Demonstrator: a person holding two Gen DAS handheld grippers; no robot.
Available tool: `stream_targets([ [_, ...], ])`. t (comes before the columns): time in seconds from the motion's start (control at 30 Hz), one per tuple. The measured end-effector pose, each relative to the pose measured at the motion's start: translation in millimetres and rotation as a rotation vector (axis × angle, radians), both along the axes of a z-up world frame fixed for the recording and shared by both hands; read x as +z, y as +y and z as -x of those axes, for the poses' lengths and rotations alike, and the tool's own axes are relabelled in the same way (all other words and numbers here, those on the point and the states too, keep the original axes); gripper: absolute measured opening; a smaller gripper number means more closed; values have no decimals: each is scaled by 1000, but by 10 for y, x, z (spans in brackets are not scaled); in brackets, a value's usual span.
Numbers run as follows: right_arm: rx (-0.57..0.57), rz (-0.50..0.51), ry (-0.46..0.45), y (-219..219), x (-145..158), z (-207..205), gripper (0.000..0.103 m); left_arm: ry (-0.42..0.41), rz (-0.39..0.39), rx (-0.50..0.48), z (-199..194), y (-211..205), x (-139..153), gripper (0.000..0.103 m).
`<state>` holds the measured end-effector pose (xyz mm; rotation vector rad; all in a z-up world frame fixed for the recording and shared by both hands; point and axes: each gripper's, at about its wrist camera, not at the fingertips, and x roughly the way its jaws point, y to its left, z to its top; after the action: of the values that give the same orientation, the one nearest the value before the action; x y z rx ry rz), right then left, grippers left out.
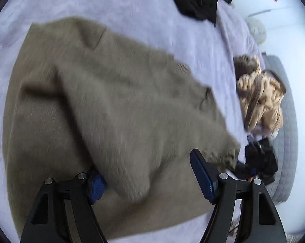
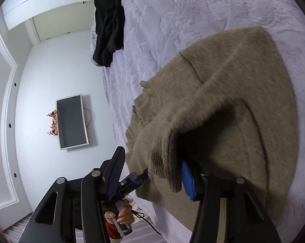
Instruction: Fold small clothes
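An olive-brown knit sweater (image 1: 116,105) lies partly folded on the lilac bedspread (image 1: 132,10). My left gripper (image 1: 144,162) hovers low over its near edge with jaws wide apart; a soft fold of the knit sits loosely between them and covers the left fingertip. In the right wrist view the same sweater (image 2: 233,93) fills the right side. My right gripper (image 2: 152,156) is open too, and a ribbed cuff (image 2: 164,168) droops over its blue right pad (image 2: 188,180) without being pinched. The left gripper (image 2: 132,181) and the hand holding it (image 2: 122,214) show just below.
A black garment (image 1: 195,0) lies crumpled at the far end of the bed (image 2: 110,24). Beside the bed a tan patterned cloth (image 1: 260,101) rests on a grey quilted cushion (image 1: 288,141). The bed edge (image 2: 112,105) drops to a white wall with a screen (image 2: 71,121).
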<state>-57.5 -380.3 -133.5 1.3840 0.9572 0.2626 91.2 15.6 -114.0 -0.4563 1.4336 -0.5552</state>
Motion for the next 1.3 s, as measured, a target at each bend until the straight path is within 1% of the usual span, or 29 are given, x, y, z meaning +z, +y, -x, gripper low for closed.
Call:
stream_targets([
  [0.1, -64, -53, -64, -119, 81, -164, 57, -83, -33, 83, -251, -29, 142, 75],
  [0.23, -168, -74, -102, -324, 193, -299, 57, -144, -23, 187, -530, 43, 337, 75],
  [0.3, -218, -76, -112, -432, 236, -333, 59, -183, -39, 212, -596, 71, 448, 75],
  [0.4, -241, -58, -110, -513, 318, -359, 60, -216, -79, 207, -607, 131, 565, 75],
  [0.47, -203, -24, -93, -507, 391, -312, 60, -225, -146, 166, -518, 172, 609, 75],
  [0.53, -140, 29, -70, -413, 459, -235, 60, -226, -224, 120, -359, 250, 604, 75],
  [0.6, -69, 88, -55, -257, 525, -74, 60, -216, -282, 87, -169, 338, 556, 75],
  [0.63, -36, 102, -44, -167, 532, 38, 60, -208, -297, 77, -68, 403, 516, 75],
  [0.73, 39, 120, 2, 156, 464, 448, 60, -158, -337, 53, 223, 629, 368, 75],
  [0.8, 62, 104, 36, 370, 370, 756, 60, -127, -339, 49, 374, 776, 281, 75],
  [0.9, 62, 89, 102, 626, 169, 1143, 60, -98, -324, 44, 505, 928, 186, 75],
  [1.0, 1, 79, 172, 796, -75, 1411, 60, -89, -299, 3, 554, 972, 120, 74],
  [1.07, -49, 97, 193, 847, -159, 1475, 60, -92, -275, -39, 582, 968, 90, 74],
  [1.1, -90, 112, 193, 869, -195, 1504, 60, -91, -264, -70, 588, 954, 58, 66],
  [1.13, -131, 115, 192, 883, -226, 1493, 60, -84, -260, -97, 590, 936, 31, 52],
  [1.17, -169, 110, 190, 867, -265, 1514, 60, -72, -274, -132, 589, 912, -13, 47],
  [1.2, -230, 96, 188, 860, -323, 1529, 60, -72, -294, -162, 587, 896, -44, 33],
  [1.23, -278, 76, 186, 849, -369, 1530, 60, -70, -285, -186, 578, 894, -47, 23],
  [1.27, -320, 53, 186, 836, -413, 1531, 47, -69, -267, -198, 570, 917, -20, 20],
  [1.3, -351, 40, 193, 825, -424, 1481, 30, -78, -243, -206, 571, 965, 41, 8],
])
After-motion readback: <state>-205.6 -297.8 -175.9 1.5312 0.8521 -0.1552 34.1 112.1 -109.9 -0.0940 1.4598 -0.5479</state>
